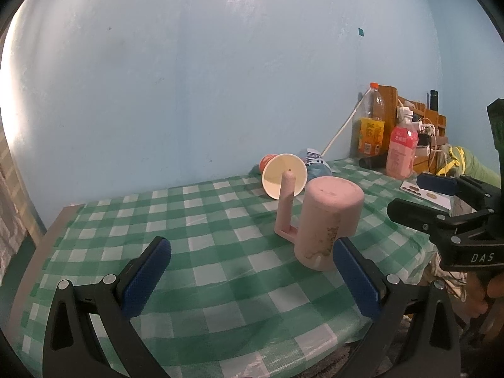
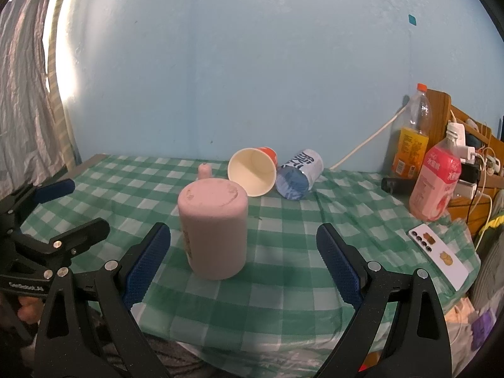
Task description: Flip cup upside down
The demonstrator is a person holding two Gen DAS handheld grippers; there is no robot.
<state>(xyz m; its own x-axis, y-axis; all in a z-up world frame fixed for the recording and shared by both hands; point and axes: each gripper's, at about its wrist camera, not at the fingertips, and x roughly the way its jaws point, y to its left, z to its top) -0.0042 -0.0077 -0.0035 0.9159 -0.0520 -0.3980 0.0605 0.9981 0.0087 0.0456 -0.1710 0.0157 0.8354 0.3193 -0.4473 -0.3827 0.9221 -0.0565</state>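
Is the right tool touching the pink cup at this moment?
Apart. In the right wrist view the open right tool has checked tablecloth showing between the pink cup and each pad; the cup stands upside down, free.

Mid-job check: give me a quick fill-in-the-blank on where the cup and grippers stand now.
The pink plastic handled cup stands with its flat base facing ____.
The left gripper and the right gripper are both ____.
The orange paper cup lies on its ____.
The green checked tablecloth covers the ____.

Missing: up; open; side; table
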